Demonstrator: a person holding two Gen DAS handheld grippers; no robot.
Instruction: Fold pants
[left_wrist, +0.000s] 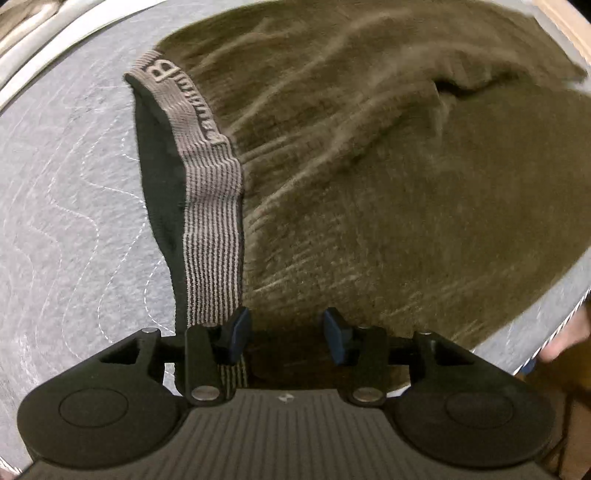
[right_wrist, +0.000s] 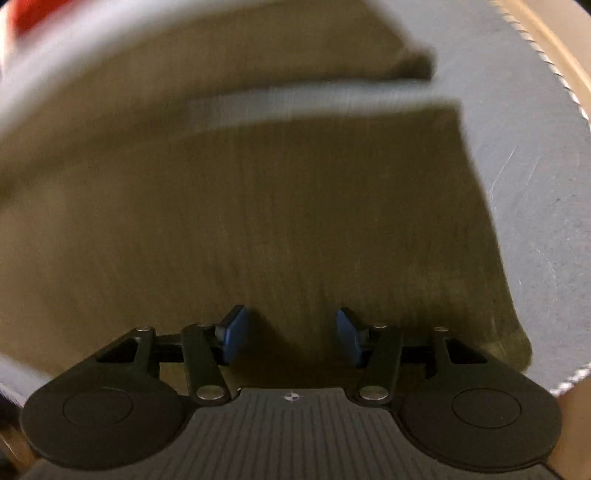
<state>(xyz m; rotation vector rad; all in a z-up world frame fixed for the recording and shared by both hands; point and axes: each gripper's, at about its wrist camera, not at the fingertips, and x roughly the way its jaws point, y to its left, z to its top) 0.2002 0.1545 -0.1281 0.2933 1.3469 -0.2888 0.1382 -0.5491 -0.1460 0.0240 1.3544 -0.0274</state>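
Grey quilted fabric is covering the tabletop (left_wrist: 66, 206), and olive-brown knit pants (left_wrist: 369, 192) are lying spread across it, their striped beige elastic waistband (left_wrist: 214, 206) trailing toward the left gripper (left_wrist: 287, 334). Both the left gripper and the right gripper (right_wrist: 291, 338) are hovering over the pants with jaws parted, gripping nothing.

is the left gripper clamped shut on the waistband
No: the left gripper has its pads spread apart over the olive pants, with the striped waistband beside the left pad, not pinched.
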